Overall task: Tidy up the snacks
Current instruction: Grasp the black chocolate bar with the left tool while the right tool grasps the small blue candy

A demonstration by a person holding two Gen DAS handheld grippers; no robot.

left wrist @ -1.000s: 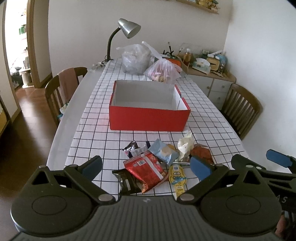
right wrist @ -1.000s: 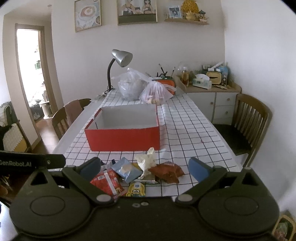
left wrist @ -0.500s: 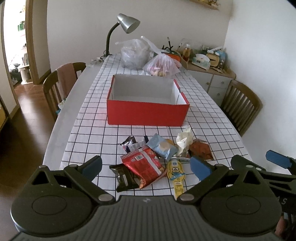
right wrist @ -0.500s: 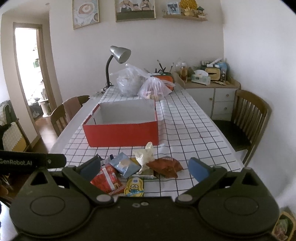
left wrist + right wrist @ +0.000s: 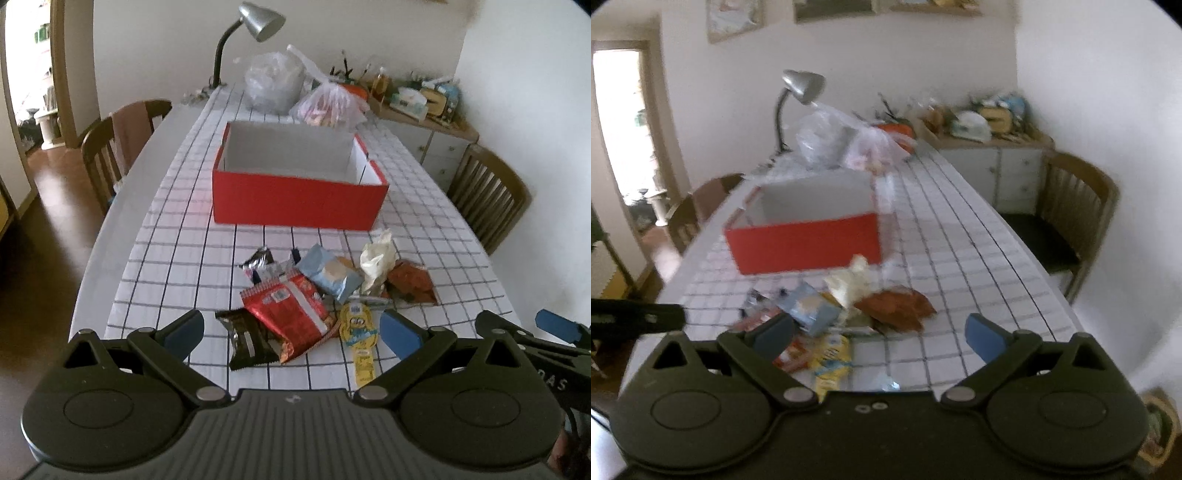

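Snack packets (image 5: 317, 299) heaped near the table's (image 5: 177, 258) front edge; red box (image 5: 295, 199) behind. Left gripper (image 5: 291, 332) and right gripper (image 5: 879, 334) both spread apart, empty.

Red box (image 5: 299, 201), white inside. Tabletop (image 5: 192, 254) white, black grid. Packets: red (image 5: 291, 314), light blue (image 5: 330, 275), yellow (image 5: 356, 323), dark brown (image 5: 245, 343). Tool pads (image 5: 400, 334) blue.

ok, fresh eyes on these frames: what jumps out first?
The red box, open and empty as far as the inside shows, sits mid-table on the checked tablecloth. In front of it lies a loose heap of snack packets, the red packet most prominent. Both the left gripper and right gripper are open, hovering at the near edge of that heap.
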